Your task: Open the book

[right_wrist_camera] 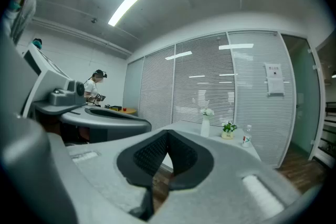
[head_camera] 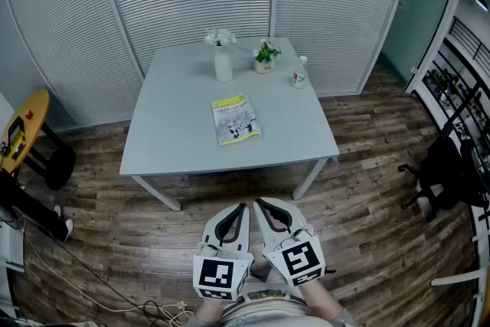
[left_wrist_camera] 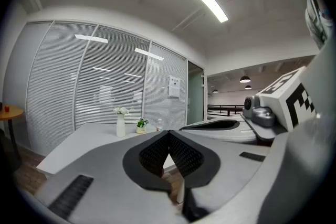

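Book (head_camera: 235, 119) is lying closed, cover up, flat on the grey worktop (head_camera: 172, 126), about mid-width and toward the near edge. Head view: a white vase (head_camera: 223, 63) with white flowers, a small potted plant (head_camera: 266, 57) and a small bottle (head_camera: 300, 73) are standing in a row behind the book, well apart from it. Left hand-held gripper (head_camera: 240, 207) and right hand-held gripper (head_camera: 260, 203) are hanging side by side over the wood floor (head_camera: 367, 203), well short of the worktop, both pointing toward it. Nothing is touching the book.

Left gripper view: the left hand-held gripper's jaws are sitting together, tips meeting, nothing between them. Worktop, vase and plant are showing beyond the tips; the book is not making itself out here. Right hand-held gripper is sitting just beside, on the right.

Right gripper view: the right hand-held gripper's jaws are also sitting together, tips meeting, nothing between them. Vase, plant and bottle are showing on the worktop ahead. A person (right_wrist_camera: 93, 87) is standing far off at the left by a yellow table (right_wrist_camera: 122, 109).
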`<state>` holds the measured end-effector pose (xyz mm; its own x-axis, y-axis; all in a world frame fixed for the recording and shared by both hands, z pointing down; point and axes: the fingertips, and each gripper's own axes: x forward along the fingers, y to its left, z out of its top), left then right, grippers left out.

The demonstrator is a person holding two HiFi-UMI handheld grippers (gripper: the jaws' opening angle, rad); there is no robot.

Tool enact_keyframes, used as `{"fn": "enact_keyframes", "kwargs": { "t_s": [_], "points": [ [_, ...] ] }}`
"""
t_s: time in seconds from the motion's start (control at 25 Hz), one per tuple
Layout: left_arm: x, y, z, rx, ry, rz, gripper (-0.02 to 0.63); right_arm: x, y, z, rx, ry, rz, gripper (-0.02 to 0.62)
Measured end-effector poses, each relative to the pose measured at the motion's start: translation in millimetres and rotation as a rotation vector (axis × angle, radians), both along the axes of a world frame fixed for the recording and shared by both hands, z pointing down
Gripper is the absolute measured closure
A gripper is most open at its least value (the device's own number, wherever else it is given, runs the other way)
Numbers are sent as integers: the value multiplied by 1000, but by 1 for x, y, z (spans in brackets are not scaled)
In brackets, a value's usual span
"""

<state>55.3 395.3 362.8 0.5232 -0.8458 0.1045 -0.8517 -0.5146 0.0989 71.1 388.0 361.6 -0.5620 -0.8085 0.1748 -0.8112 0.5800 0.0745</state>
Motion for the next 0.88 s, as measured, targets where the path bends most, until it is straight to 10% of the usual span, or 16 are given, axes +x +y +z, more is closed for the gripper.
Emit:
{"fn": "enact_keyframes", "kwargs": {
  "t_s": [0.88],
  "points": [
    [-29,-1,11,-46,16,-19,607,-16,-1,21,-49,-26,-16,594]
  ]
}}
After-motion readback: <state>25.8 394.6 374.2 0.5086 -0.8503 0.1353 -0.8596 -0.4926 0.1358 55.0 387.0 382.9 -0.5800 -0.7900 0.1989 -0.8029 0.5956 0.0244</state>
